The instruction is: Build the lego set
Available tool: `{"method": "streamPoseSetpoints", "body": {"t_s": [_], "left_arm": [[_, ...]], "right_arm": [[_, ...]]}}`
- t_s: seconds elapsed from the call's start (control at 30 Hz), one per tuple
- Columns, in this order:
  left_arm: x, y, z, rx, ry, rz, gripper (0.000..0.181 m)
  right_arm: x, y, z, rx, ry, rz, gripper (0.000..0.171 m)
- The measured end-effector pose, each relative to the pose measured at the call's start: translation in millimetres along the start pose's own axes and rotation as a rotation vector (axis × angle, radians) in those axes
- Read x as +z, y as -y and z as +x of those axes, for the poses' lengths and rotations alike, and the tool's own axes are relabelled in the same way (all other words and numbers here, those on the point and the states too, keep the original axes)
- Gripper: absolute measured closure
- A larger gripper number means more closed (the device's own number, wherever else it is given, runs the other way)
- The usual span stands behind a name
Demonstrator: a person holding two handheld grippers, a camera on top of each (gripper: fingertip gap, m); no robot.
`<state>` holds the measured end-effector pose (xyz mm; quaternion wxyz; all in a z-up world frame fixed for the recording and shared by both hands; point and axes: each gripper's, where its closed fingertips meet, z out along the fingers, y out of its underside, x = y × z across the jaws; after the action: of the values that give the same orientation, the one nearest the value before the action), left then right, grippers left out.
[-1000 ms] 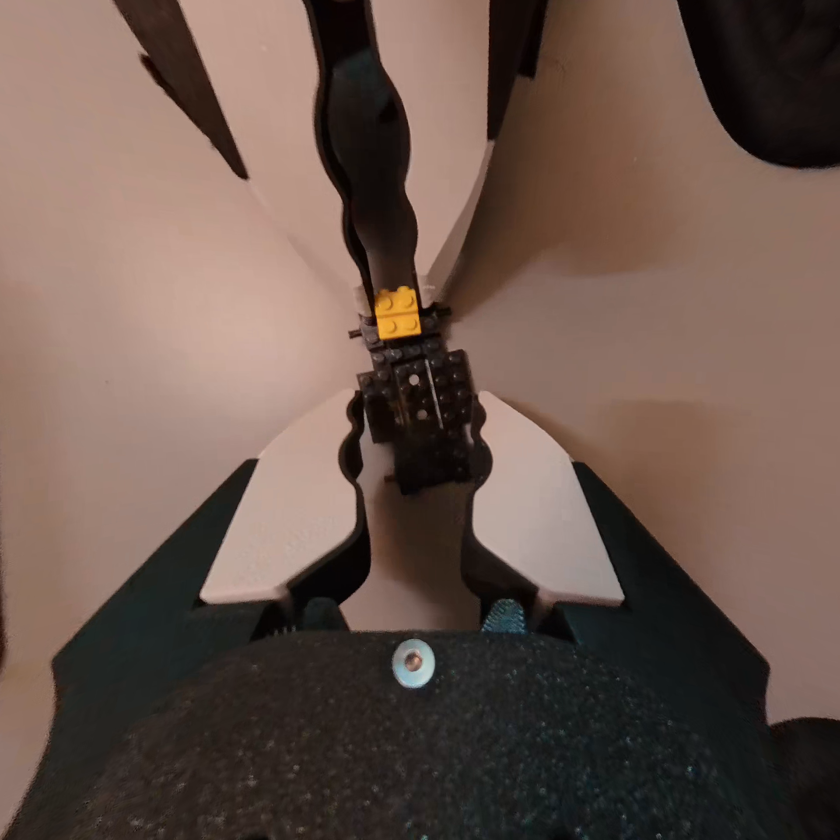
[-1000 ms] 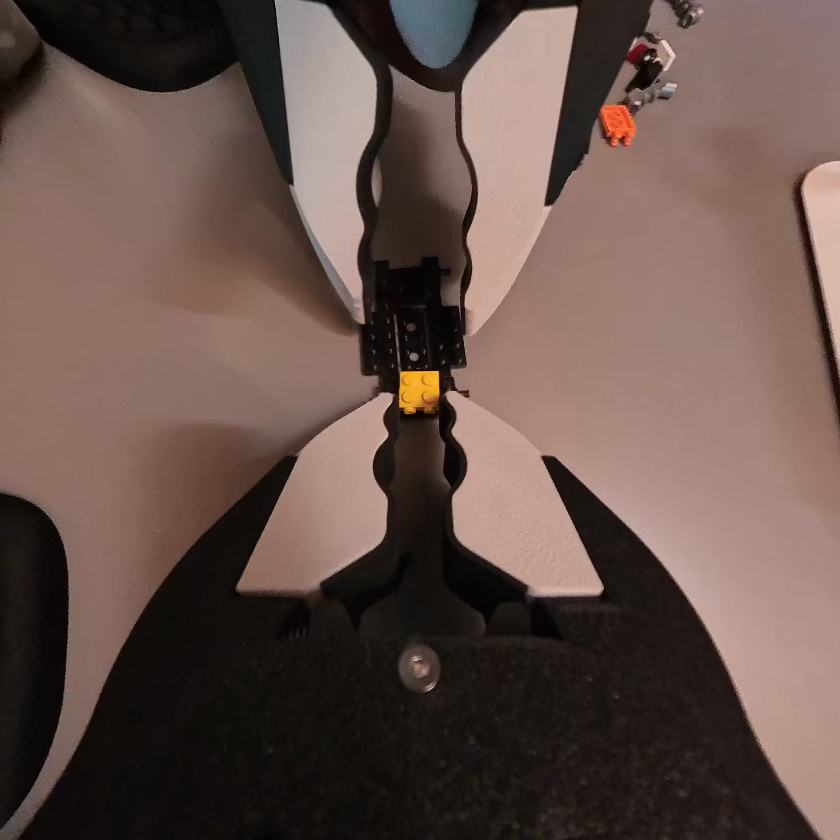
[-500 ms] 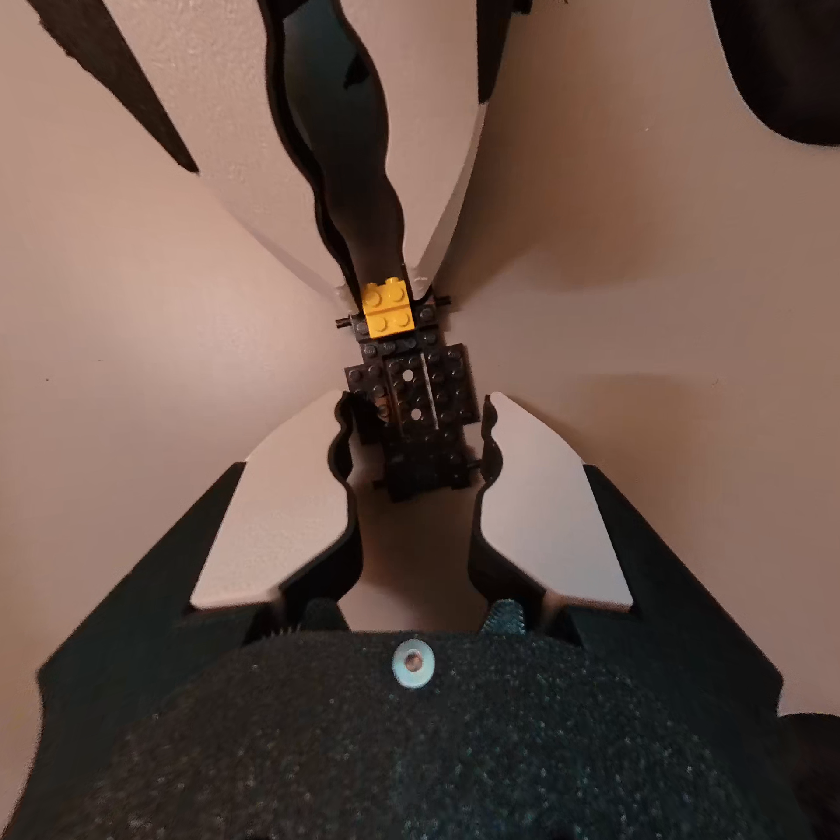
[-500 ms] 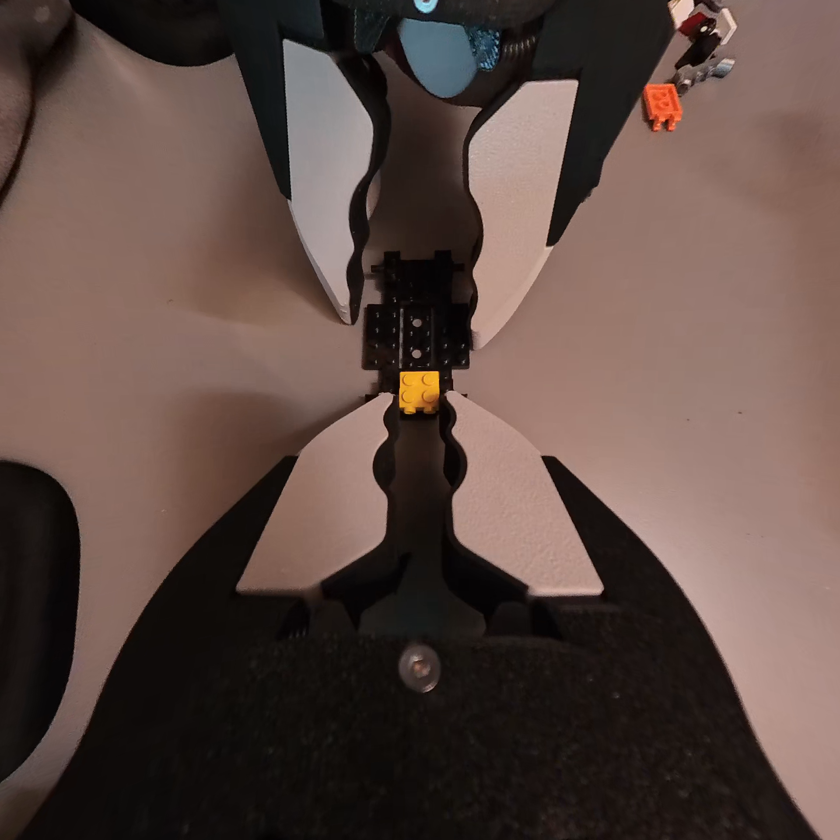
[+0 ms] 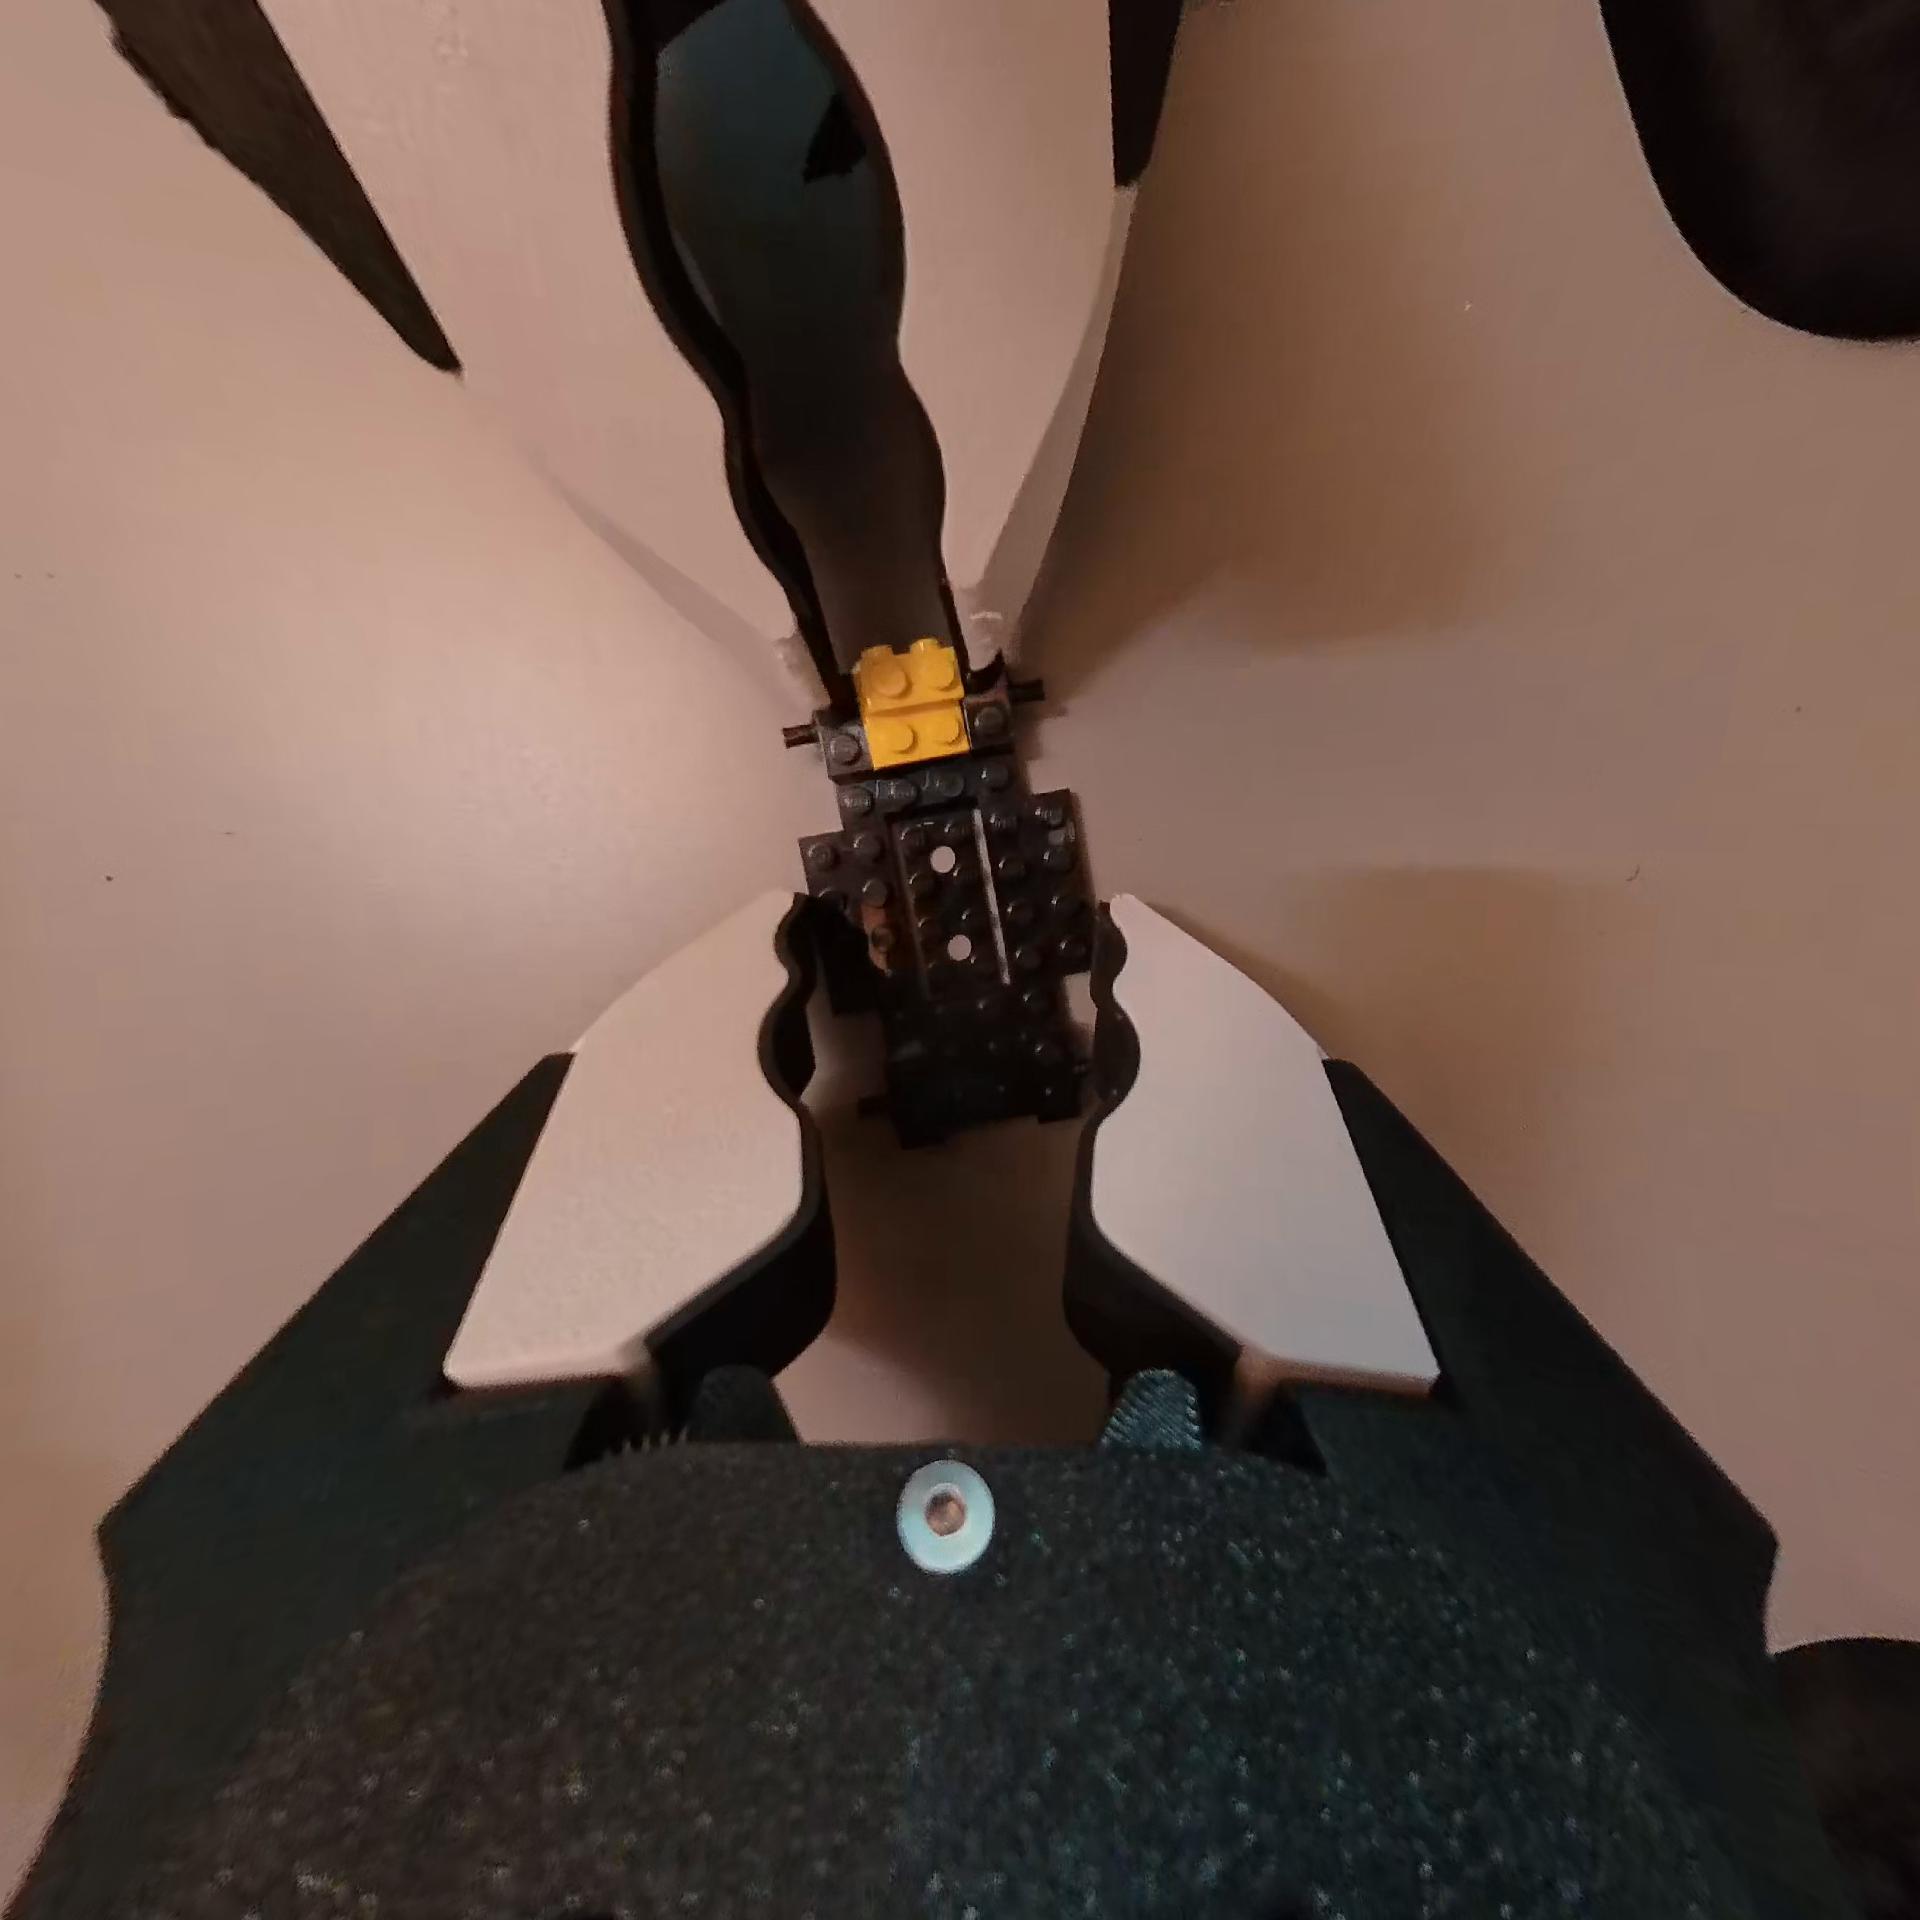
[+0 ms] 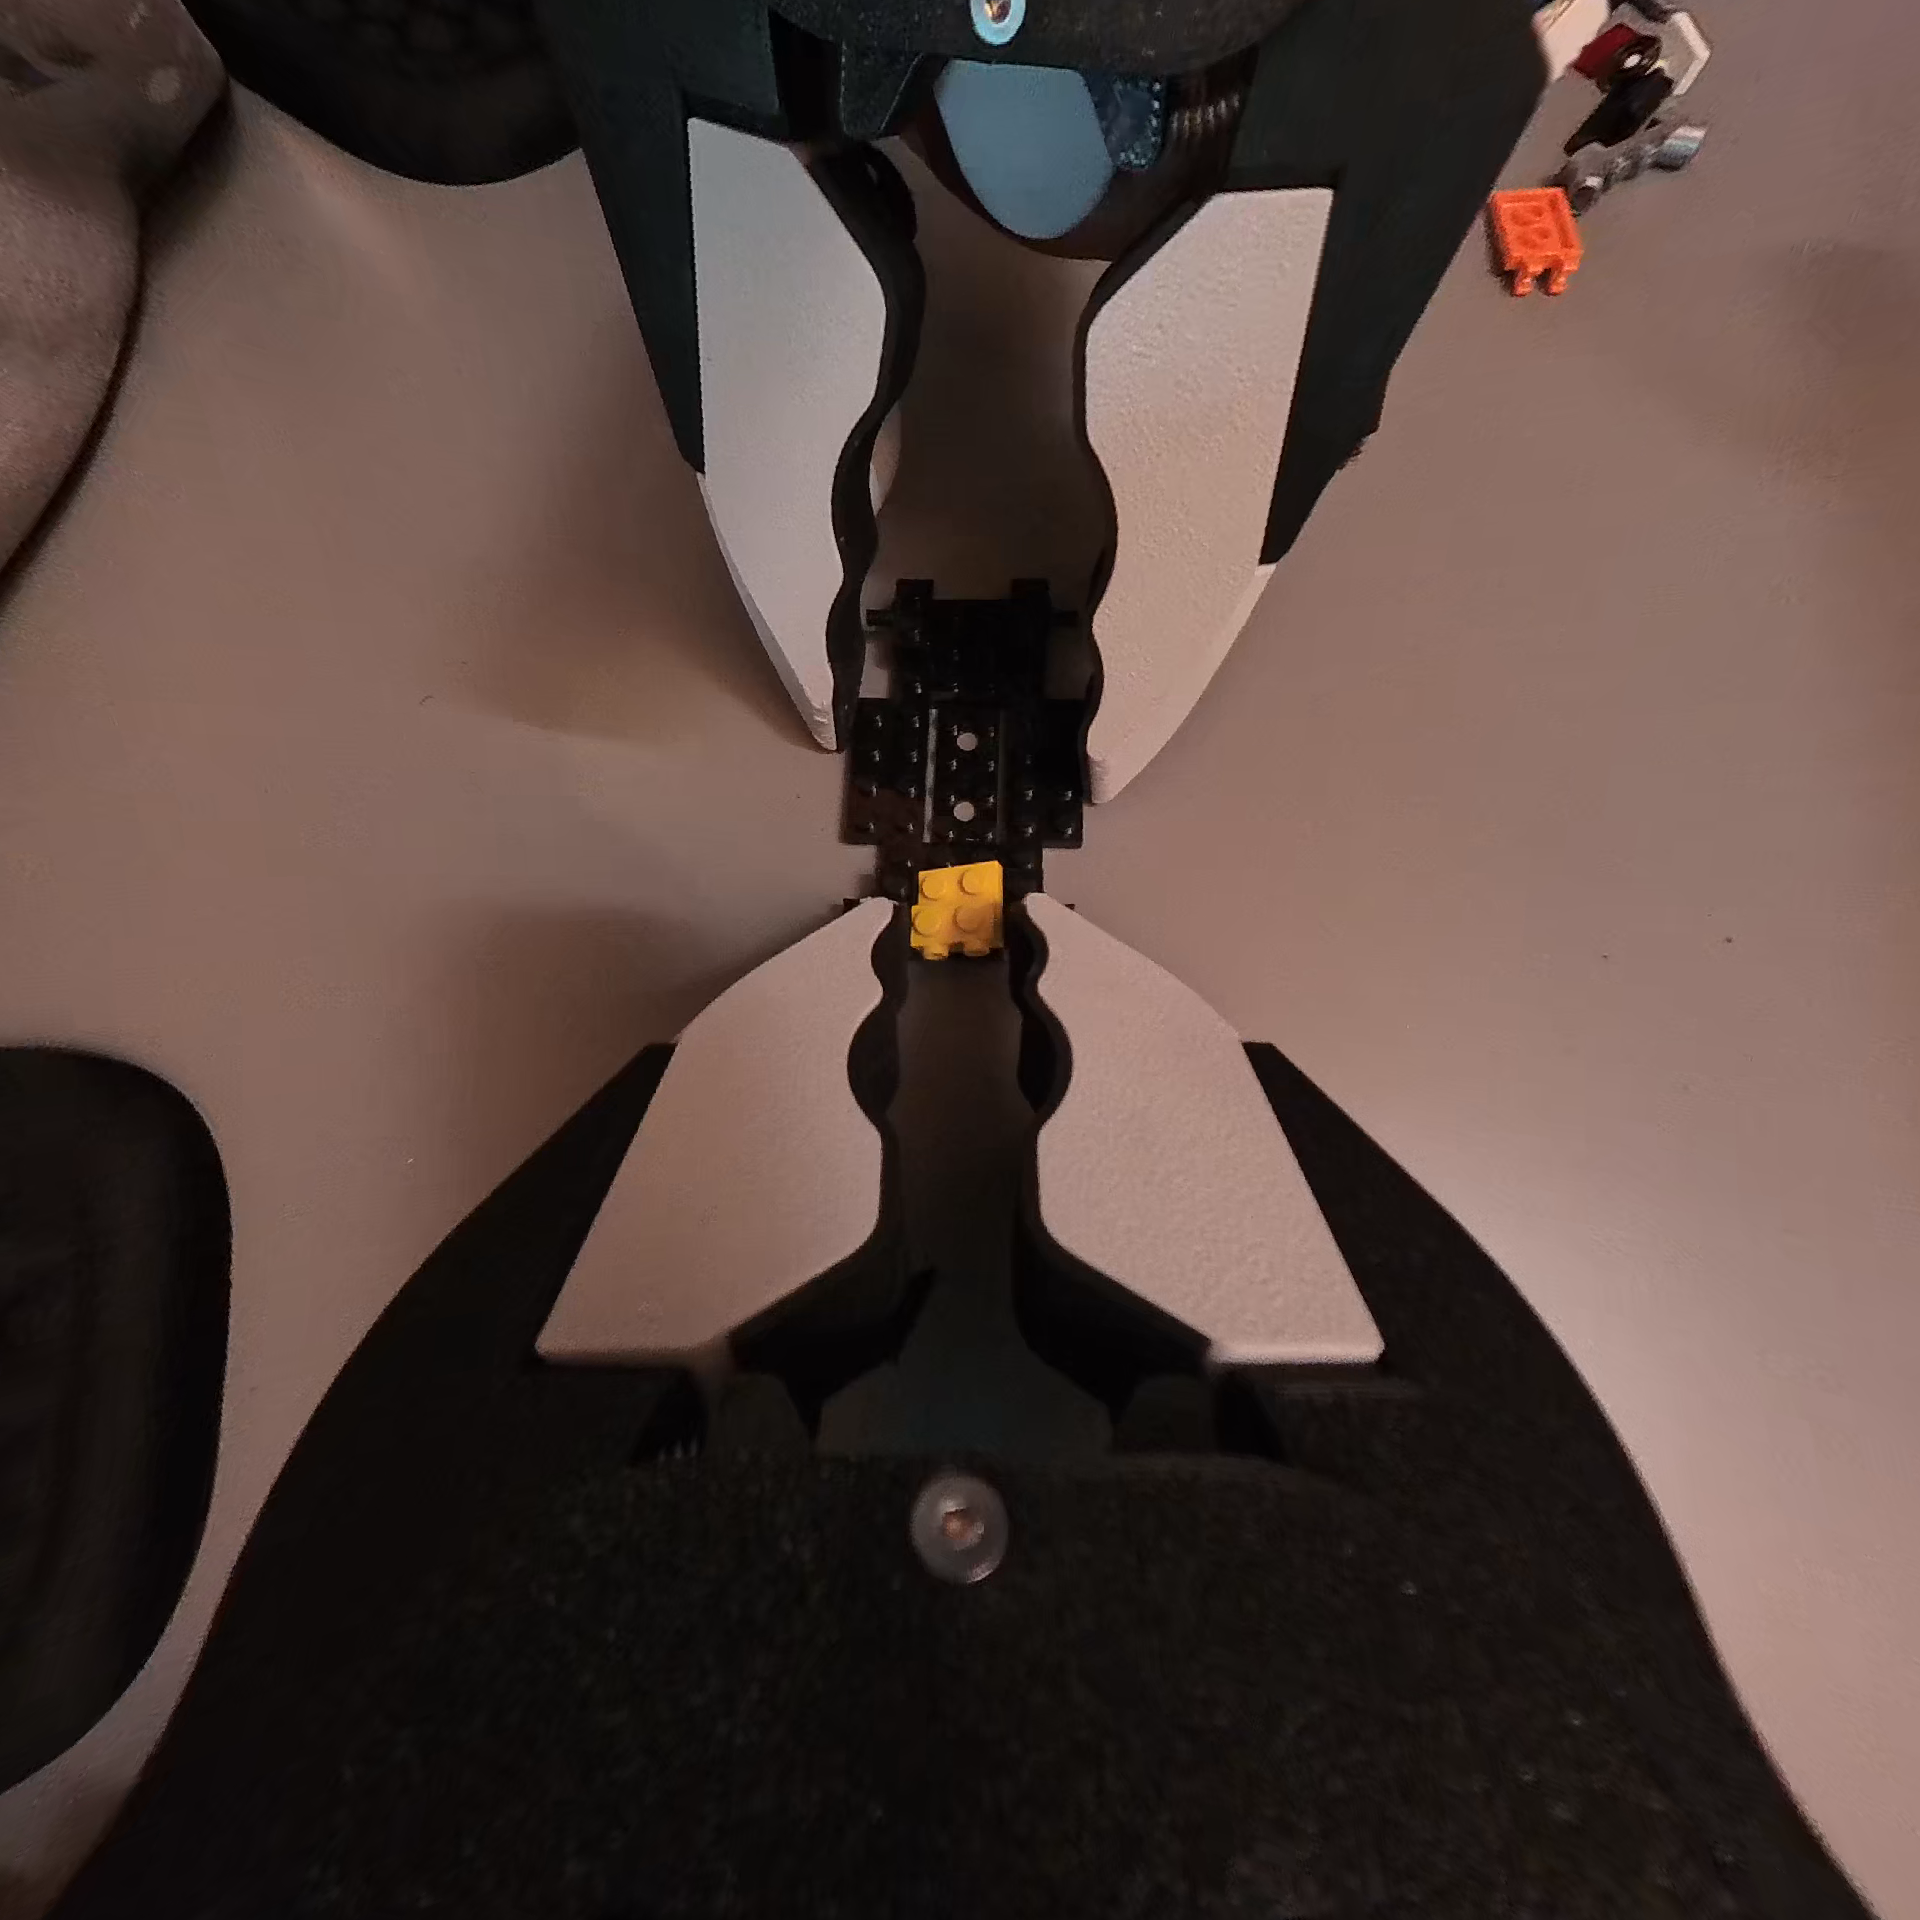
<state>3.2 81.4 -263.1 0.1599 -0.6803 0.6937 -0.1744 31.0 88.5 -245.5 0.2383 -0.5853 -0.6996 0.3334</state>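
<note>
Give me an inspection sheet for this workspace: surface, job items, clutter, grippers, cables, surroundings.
Surface: plain beige table, bare around the build.
Job's things: black chassis flat on the table; yellow brick on its end nearest the right gripper.
Clutter: orange piece and a small pile of loose parts at far right.
Grippers: left gripper open, fingers flanking the chassis; right gripper narrowed around the yellow brick, contact unclear.
Cables: nothing seen.
Surroundings: dark object at the left edge.

Yellow brick [image 6: 957, 911] sits atop flat black chassis [image 6: 966, 748] end.
</note>
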Motion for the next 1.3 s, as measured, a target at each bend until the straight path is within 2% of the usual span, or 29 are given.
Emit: {"method": "streamPoseSetpoints", "body": {"t_s": [0.1, 0.3, 0.73, 0.93, 1.17, 1.3], "left_arm": [[-0.2, 0.2, 0.0, 0.004, 0.004, 0.003, 0.131], [-0.3, 0.4, 0.3, 0.008, 0.006, 0.005, 0.131], [-0.4, 1.6, 0.3, 0.023, 0.013, 0.015, 0.131], [-0.7, 2.3, -1.0, 0.038, 0.031, 0.032, 0.131], [-6.0, -4.4, -2.8, 0.043, 0.052, 0.038, 0.132], [-15.0, -5.6, -1.1, 0.030, 0.055, 0.063, 0.132]], "right_arm": [[-6.5, 3.6, 2.1, 0.018, -0.016, 0.036, 0.154], [-2.8, 4.1, 3.7, 0.035, -0.038, 0.045, 0.168], [1.3, 3.3, 1.2, 0.061, -0.006, 0.016, 0.168], [-9.9, 6.6, 7.0, 0.098, -0.040, 0.068, 0.163], [-25.6, 4.7, 19.9, 0.449, -0.080, 0.183, 0.143], [-19.5, 19.3, 10.0, 0.737, -0.018, 0.324, 0.133]]}}
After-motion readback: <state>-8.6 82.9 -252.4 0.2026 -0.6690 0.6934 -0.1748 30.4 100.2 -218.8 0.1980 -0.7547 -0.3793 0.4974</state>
